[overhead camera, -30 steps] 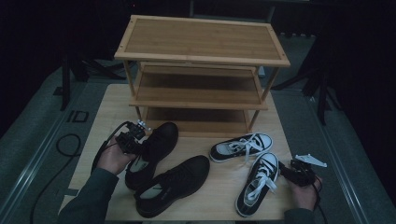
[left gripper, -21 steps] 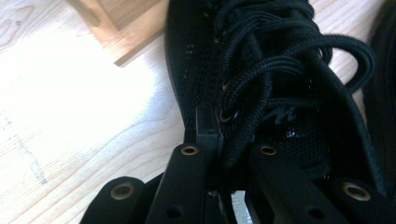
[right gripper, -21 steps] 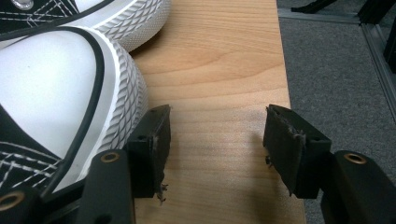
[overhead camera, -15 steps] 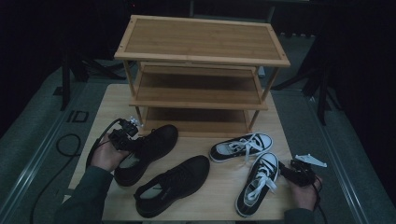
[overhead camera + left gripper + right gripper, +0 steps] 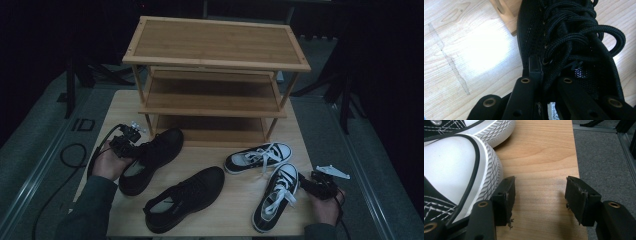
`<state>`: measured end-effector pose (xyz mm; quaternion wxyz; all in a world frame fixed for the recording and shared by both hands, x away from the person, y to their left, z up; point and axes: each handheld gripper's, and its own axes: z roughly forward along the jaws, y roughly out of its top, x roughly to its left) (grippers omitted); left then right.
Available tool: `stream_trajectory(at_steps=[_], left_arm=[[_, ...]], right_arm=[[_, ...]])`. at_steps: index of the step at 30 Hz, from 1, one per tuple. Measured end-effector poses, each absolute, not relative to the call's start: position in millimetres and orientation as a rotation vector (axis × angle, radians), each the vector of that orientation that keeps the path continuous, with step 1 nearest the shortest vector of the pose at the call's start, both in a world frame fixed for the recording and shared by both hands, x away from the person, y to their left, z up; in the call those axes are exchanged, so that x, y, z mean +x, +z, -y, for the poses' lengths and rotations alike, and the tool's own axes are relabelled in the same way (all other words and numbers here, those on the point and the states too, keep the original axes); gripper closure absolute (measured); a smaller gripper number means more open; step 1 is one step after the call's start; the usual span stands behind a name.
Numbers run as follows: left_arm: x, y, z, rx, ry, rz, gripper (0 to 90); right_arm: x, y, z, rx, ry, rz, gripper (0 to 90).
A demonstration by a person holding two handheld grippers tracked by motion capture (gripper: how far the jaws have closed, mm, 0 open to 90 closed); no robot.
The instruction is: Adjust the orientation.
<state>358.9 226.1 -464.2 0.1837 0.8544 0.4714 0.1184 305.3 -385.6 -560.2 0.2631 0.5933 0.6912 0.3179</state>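
My left gripper (image 5: 131, 145) (image 5: 550, 75) is shut on the side wall of a black lace-up shoe (image 5: 155, 155) (image 5: 574, 37), one jaw outside and one under the laces. Its jaws have just been opening a little, with the shoe's wall still pinched between them. That shoe lies at the table's left, its toe near the rack's foot. A second black shoe (image 5: 187, 197) lies in the front middle. My right gripper (image 5: 307, 182) (image 5: 540, 195) rests open at the front right, nothing between its pads. Just left of it is a black-and-white sneaker (image 5: 277, 197) (image 5: 449, 170), and its mate (image 5: 257, 157) lies behind.
A three-shelf bamboo rack (image 5: 215, 50) stands at the back of the wooden table (image 5: 230, 210), one leg (image 5: 506, 15) close to the held shoe. The table's right edge runs close beside my right gripper, with grey floor (image 5: 604, 157) beyond. A cable (image 5: 70, 150) trails at the left.
My left hand has slid to the left with the black shoe in its grip, and the shoe has shifted with it. The right hand has stayed put.
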Motion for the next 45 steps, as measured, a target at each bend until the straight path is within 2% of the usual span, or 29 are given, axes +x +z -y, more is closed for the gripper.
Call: stream_trajectory(at_steps=[4,17,25,45], left_arm=[[356.5,-461.3,-228.7,2.375,0.298,-1.324,74.9],[343.4,-446.1,-232.9,2.322,0.31,-1.309,61.0],[337.8,-442.5,-235.2,2.328,0.305,-1.302,57.9],[324.4,-427.3,-232.9,2.342,0.321,-1.244,60.4]], right_arm=[[305.3,-560.2,385.5,1.603,0.858,-1.869,41.1],[305.3,-560.2,385.6,1.604,0.859,-1.869,41.1],[305.3,-560.2,385.6,1.604,0.859,-1.869,41.1],[305.4,-560.2,385.8,1.605,0.862,-1.869,41.0]])
